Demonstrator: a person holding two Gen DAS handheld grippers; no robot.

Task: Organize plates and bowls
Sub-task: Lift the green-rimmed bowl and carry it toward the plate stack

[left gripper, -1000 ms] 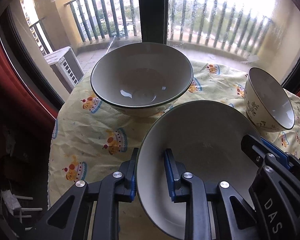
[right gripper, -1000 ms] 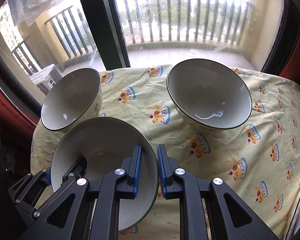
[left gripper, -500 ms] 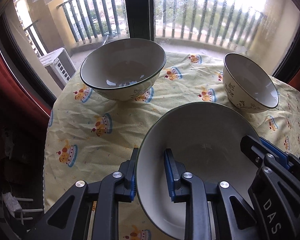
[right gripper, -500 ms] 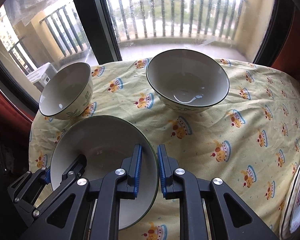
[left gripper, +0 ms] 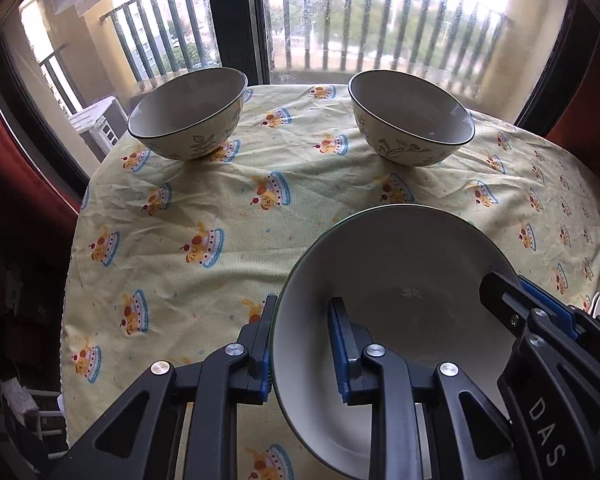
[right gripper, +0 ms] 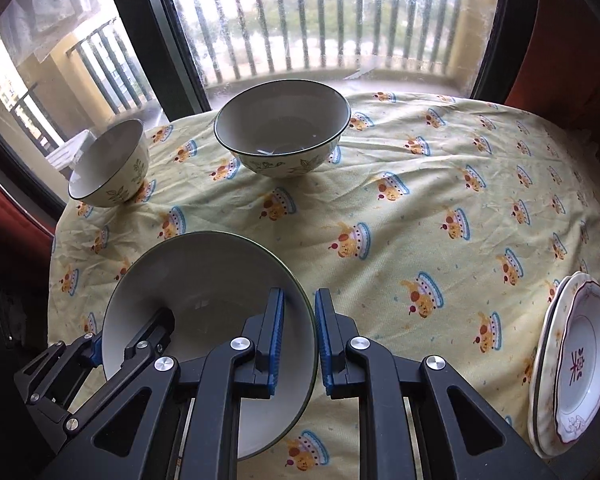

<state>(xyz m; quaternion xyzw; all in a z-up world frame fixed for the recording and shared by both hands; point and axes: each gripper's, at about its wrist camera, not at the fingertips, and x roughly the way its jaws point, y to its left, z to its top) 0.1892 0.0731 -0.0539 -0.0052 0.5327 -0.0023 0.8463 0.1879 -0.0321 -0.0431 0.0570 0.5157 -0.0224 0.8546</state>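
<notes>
Bowl (left gripper: 400,280) rim is pinched on opposite sides by left tongs (left gripper: 300,344) and right tongs (right gripper: 298,338), above the worktop (right gripper: 420,208).

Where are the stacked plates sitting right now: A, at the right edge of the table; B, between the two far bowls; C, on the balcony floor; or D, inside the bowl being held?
A: in the right wrist view the stacked plates lie at the tablecloth's right edge, apart from the held bowl.
</notes>
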